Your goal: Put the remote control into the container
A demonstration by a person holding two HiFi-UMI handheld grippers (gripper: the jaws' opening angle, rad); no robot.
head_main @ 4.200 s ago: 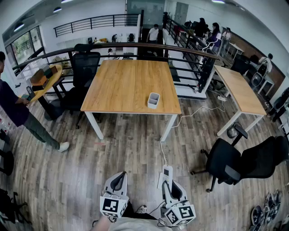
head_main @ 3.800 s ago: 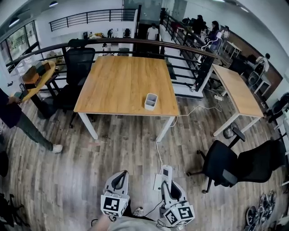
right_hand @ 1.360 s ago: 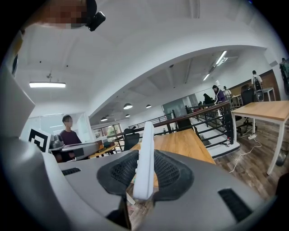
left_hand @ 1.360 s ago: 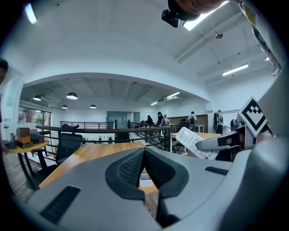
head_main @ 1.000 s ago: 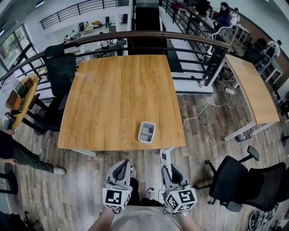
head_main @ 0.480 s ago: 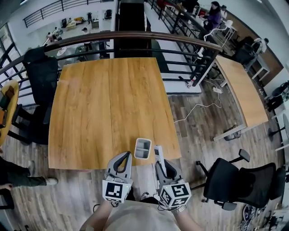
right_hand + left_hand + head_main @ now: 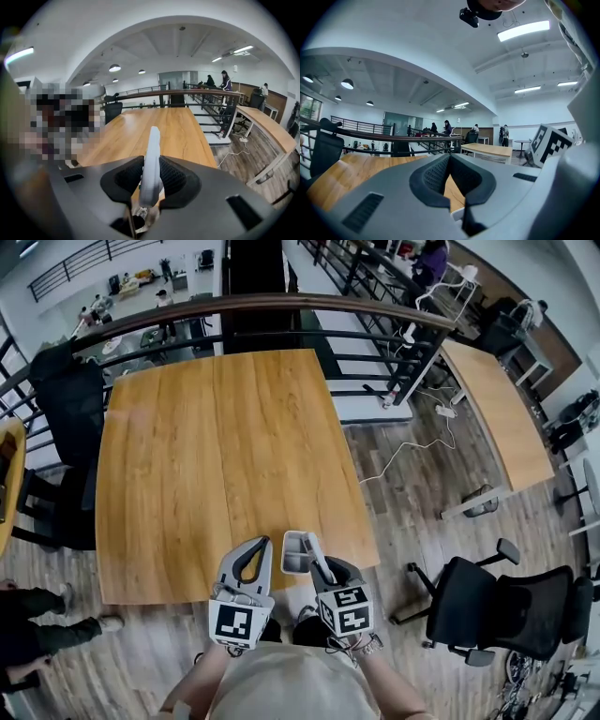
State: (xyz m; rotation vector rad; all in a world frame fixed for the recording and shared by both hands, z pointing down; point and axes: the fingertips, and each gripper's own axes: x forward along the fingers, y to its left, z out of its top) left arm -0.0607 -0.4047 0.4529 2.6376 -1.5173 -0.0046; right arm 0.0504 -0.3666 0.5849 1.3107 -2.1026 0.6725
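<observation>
My right tool (image 7: 320,568) grips the slim pale-grey remote control (image 7: 152,145), its tip at the small grey plastic container (image 7: 292,557) just ahead on the wooden worktop (image 7: 216,456). My left tool (image 7: 259,545), alongside, is closed and empty.

Open-plan office, as far as I can see from here. Head view, centre: big wood-top counter (image 7: 216,456). Black swivel chairs at lower right (image 7: 487,615) & left edge (image 7: 61,395). Second desk (image 7: 497,399) at upper right, w/ a power cable (image 7: 403,448) trailing over the plank floor (image 7: 412,521). Black railing (image 7: 281,307) runs across the top, ppl standing past it at upper left (image 7: 164,298), someone seated at top right (image 7: 429,257). Left gripper view, upper right: ceiling strip lights (image 7: 524,30).
</observation>
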